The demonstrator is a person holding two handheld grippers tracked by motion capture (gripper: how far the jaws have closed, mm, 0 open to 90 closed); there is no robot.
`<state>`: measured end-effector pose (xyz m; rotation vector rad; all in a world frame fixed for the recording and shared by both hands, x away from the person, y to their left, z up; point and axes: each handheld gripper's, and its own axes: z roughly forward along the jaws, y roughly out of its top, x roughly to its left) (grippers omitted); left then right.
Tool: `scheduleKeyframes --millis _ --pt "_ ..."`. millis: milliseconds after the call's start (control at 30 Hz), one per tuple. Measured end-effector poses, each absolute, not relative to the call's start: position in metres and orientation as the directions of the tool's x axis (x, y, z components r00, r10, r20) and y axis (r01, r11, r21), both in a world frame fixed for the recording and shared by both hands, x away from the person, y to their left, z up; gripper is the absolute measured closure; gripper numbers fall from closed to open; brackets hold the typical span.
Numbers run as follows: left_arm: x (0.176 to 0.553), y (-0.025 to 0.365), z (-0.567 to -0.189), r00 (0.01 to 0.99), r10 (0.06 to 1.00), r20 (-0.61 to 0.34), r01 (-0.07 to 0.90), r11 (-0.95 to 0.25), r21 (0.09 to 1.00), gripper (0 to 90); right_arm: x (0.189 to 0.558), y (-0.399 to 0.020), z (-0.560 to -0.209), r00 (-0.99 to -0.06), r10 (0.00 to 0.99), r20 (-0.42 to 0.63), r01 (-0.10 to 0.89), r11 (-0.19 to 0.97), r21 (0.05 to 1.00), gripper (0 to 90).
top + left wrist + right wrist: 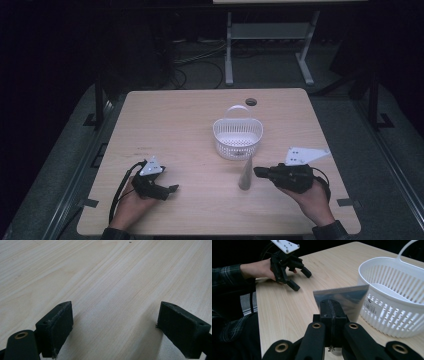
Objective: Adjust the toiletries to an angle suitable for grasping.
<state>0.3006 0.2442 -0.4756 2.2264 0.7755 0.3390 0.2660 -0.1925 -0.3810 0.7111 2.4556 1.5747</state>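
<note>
Right tongs (257, 172) clamped on a silver pouch (245, 175), held upright just before the white basket (238, 145) on the desk (190, 125). Left tongs (172, 189) apart, idle, holding nothing. Judged: pouch gripped, basket drop not yet done.

1. In the high view we see the wooden table (200, 125) evenly lit from above, while the surrounding floor falls into near-black.
2. In the left gripper view the tabletop is bright, with soft shadows beneath the jaws and mild blur.
3. In the right gripper view the white basket (397, 292) is bright and the silver pouch (347, 298) shows dull reflections; the background is dark.
</note>
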Motion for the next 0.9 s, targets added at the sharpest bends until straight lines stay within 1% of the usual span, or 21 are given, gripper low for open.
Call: scheduleKeyframes --millis 367,900 --pt "0.301 0.244 -0.476 0.782 0.623 0.005 0.427 -0.542 0.724 12.3 0.27 -0.178 -0.379 -0.895 0.427 0.128 0.295 0.354 0.887 90.0" --pt "0.301 0.244 -0.476 0.782 0.623 0.005 0.427 -0.542 0.724 12.3 0.273 -0.166 -0.379 -0.904 0.409 0.127 0.288 0.361 0.887 90.0"
